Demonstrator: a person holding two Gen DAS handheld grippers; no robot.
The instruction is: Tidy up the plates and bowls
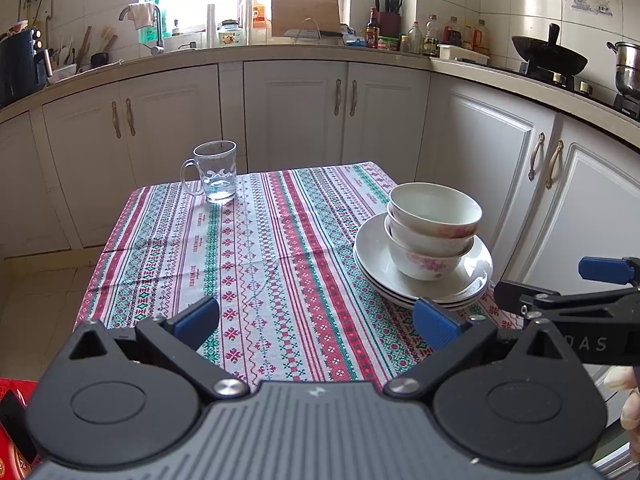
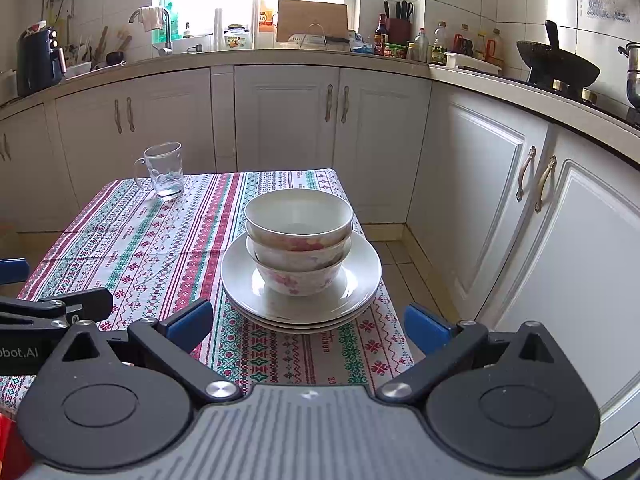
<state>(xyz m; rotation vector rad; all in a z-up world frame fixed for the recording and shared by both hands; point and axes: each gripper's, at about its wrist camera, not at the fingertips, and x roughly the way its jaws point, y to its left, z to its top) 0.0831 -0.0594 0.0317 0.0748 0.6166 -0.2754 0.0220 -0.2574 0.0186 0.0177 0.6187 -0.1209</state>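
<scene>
Three nested bowls (image 1: pixel 434 230) (image 2: pixel 298 236), white with pink flowers, stand on a stack of white plates (image 1: pixel 376 264) (image 2: pixel 236 276) near the right edge of the patterned tablecloth (image 1: pixel 256 248) (image 2: pixel 152 240). My left gripper (image 1: pixel 316 320) is open over the near part of the table, with the stack just ahead of its right finger. My right gripper (image 2: pixel 308 326) is open too, held low in front of the stack, which sits between and beyond its blue pads (image 2: pixel 190 322). Nothing is held in either one. Each gripper shows at the other view's edge.
A glass mug (image 1: pixel 214 172) (image 2: pixel 164 170) stands at the far left of the table. White cabinets (image 1: pixel 296 116) (image 2: pixel 492 200) wrap around behind and to the right. The counter holds bottles, a knife block, a wok (image 2: pixel 556 64) and a faucet (image 1: pixel 154 24). A red object (image 1: pixel 12 420) sits low left.
</scene>
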